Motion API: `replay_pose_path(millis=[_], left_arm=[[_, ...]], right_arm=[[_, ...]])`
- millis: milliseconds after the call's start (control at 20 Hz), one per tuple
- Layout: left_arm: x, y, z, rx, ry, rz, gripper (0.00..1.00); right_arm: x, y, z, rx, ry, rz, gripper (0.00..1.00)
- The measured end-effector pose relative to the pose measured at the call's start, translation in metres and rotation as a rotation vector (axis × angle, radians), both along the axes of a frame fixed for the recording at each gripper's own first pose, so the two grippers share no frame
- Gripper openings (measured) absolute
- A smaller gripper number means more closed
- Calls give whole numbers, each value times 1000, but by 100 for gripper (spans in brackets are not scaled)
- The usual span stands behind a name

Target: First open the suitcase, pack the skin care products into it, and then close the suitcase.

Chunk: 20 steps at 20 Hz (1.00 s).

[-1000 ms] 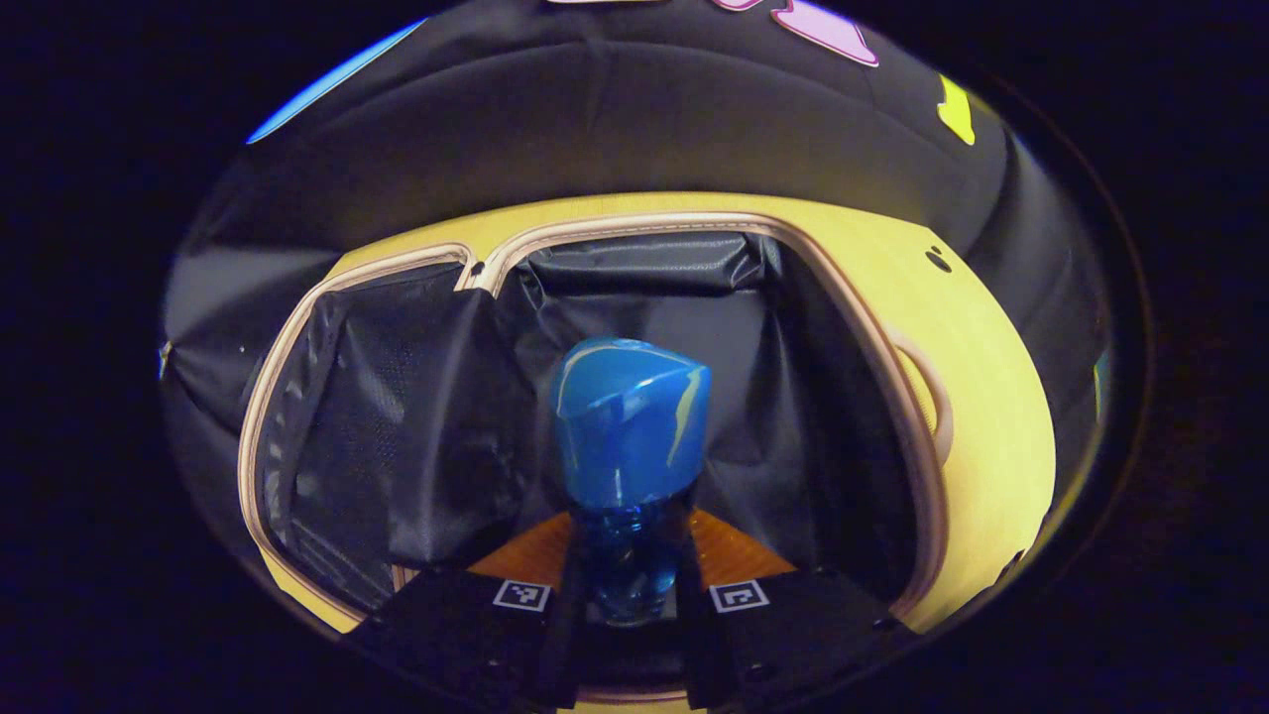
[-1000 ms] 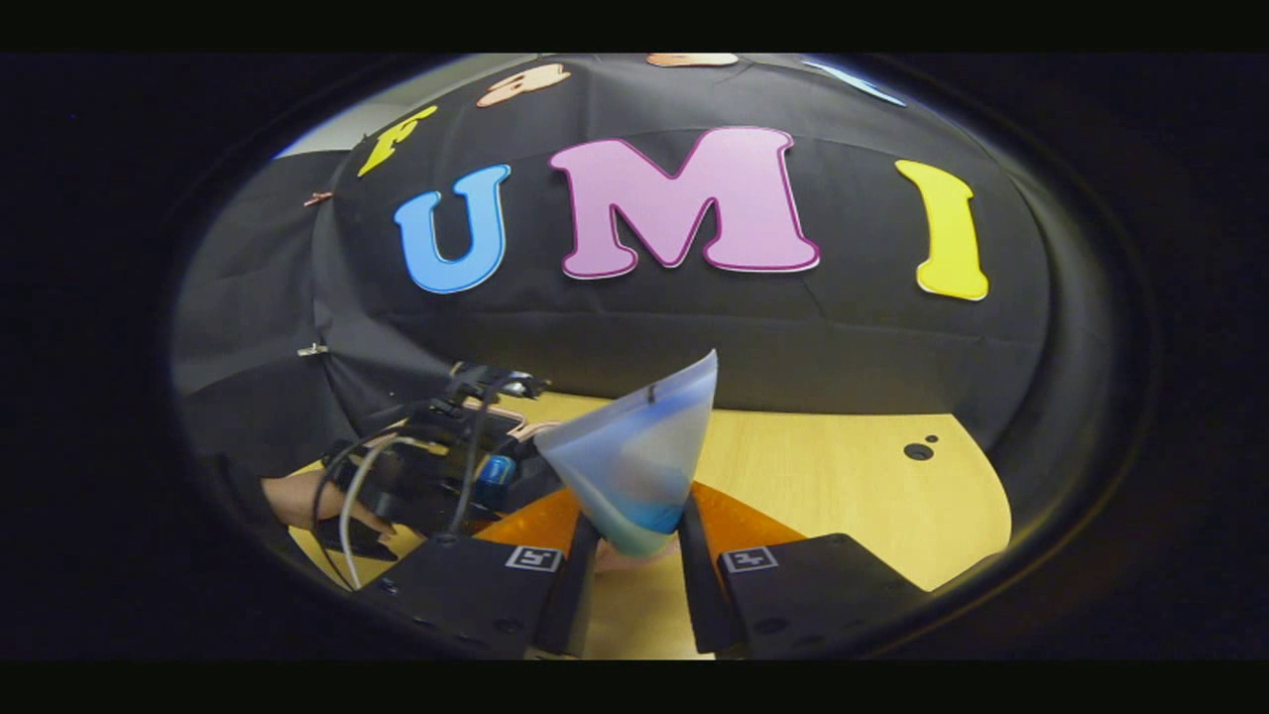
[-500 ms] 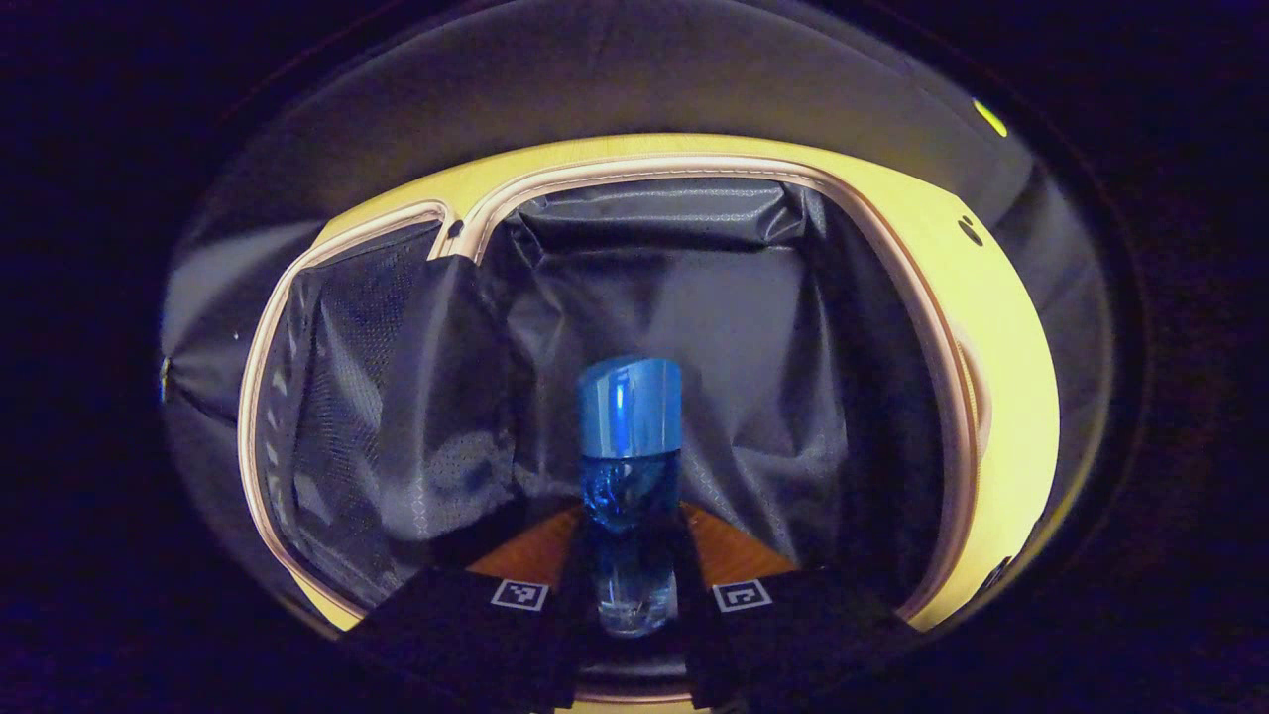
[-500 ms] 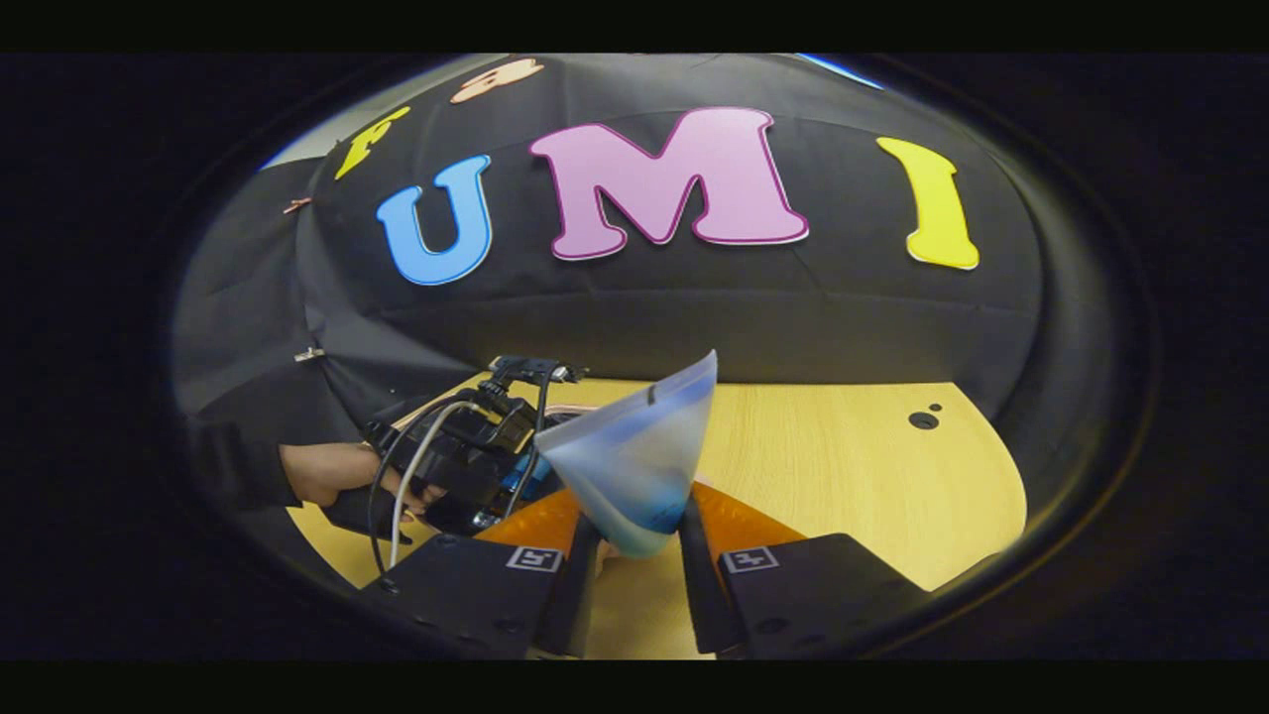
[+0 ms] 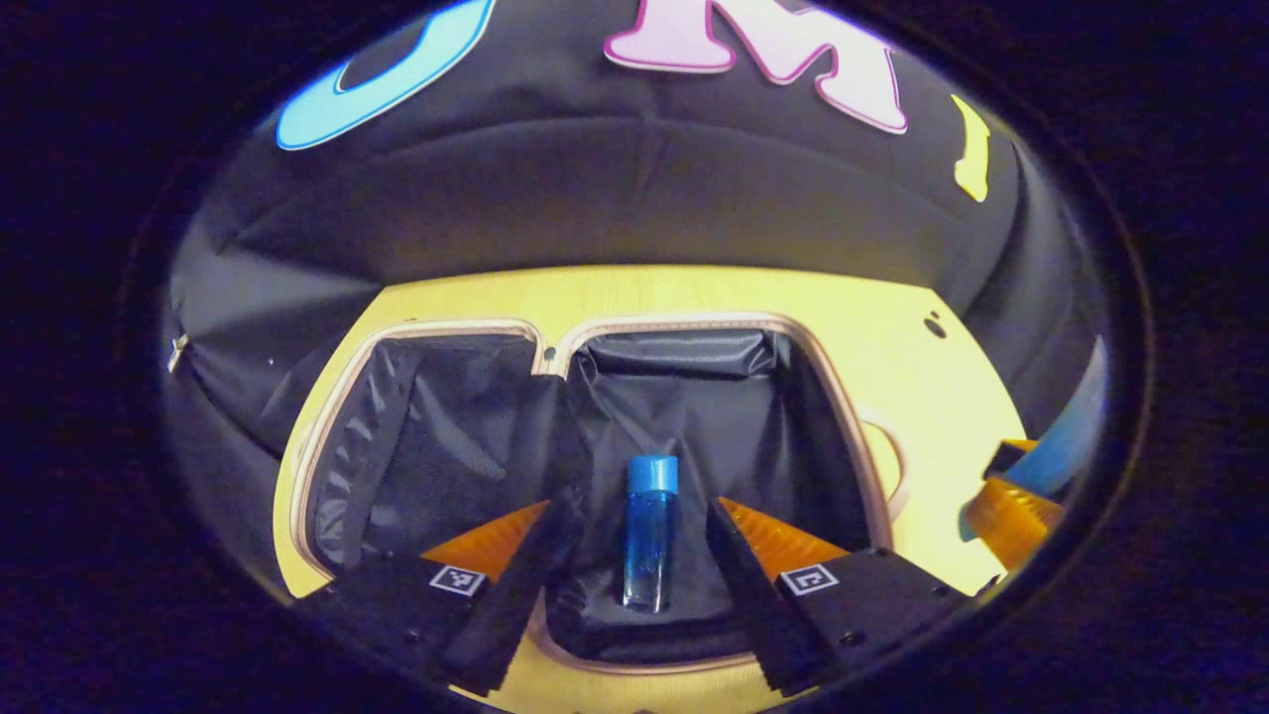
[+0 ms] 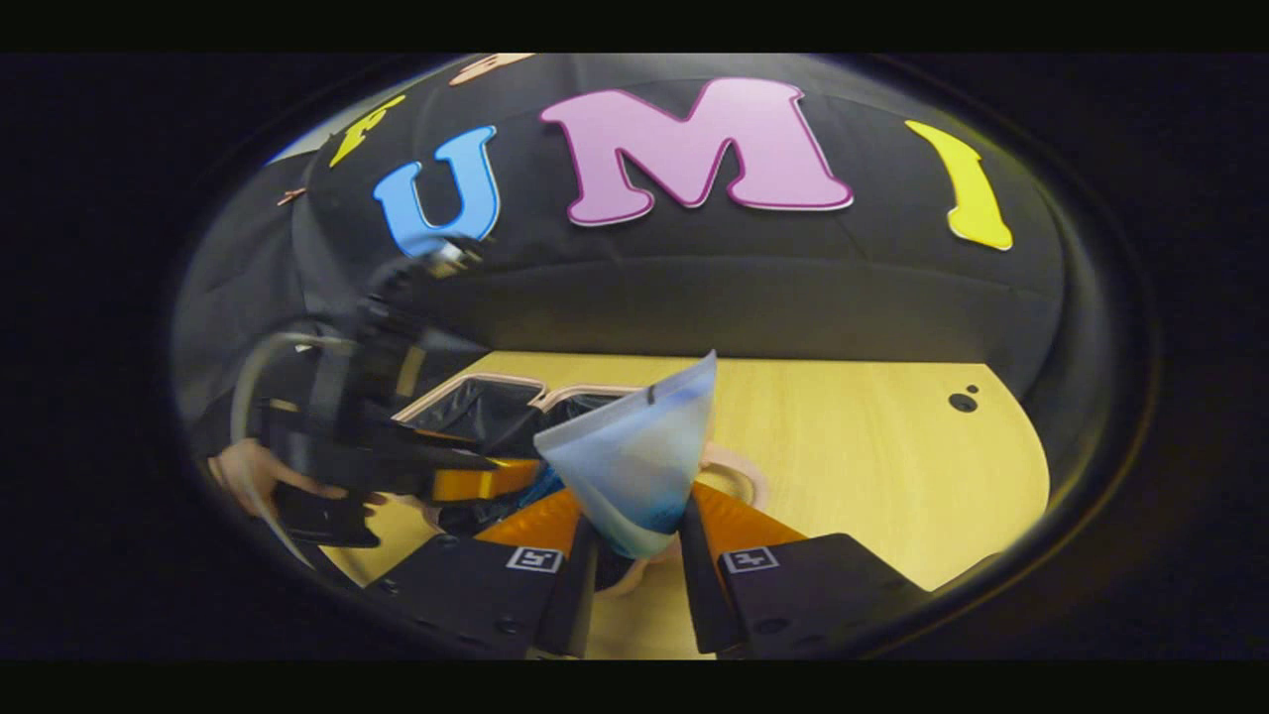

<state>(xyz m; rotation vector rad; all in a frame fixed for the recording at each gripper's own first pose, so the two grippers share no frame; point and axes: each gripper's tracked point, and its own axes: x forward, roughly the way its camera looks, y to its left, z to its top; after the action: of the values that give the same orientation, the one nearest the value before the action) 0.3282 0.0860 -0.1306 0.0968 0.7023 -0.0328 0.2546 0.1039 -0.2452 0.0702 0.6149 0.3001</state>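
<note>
While the suitcase [image 5: 694,416] lies open on the bench [image 5: 892,327], the left hand-held gripper [image 5: 634,565] is held above its near edge with the jaws spread apart and nothing between them. A blue bottle [image 5: 649,531] is seen lying on the dark lining of the right compartment, its long axis pointing away from the left hand-held gripper, cap at the far end; it is flanked by the fingers but touched by neither. No item can be made out in the left, mesh-covered compartment. The right hand-held gripper [image 6: 634,540] is clenched on the lower end of a pale tube [image 6: 634,456], whose broad crimped end points up and forward. The suitcase lies ahead and to the left of that tube, with the left hand-held gripper [image 6: 466,481] beside it. The tube is judged to be the next item for packing, to be carried leftward and down into the right compartment.
</note>
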Motion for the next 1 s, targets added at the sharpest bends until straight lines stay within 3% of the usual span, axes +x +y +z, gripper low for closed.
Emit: replay_pose_path(millis=[200,350,500,600,750,1000], left_arm=[[-33,47,44,47,-112,6,89],[-50,51,53,-26,-136,-10,89],[-57,60,51,-66,-127,-8,89],[-59,62,50,-67,-131,-19,89],[-61,76,48,-52,-133,14,90],[-65,105,42,-32,-139,55,90]], right_arm=[[-4,31,-45,-33,145,62,43],[-10,52,-82,-45,257,71,43],[-9,66,-98,-38,344,24,43],[-2,68,-106,-93,346,30,43],[-2,81,-116,-61,410,-26,44],[15,79,-117,-97,359,-79,46]])
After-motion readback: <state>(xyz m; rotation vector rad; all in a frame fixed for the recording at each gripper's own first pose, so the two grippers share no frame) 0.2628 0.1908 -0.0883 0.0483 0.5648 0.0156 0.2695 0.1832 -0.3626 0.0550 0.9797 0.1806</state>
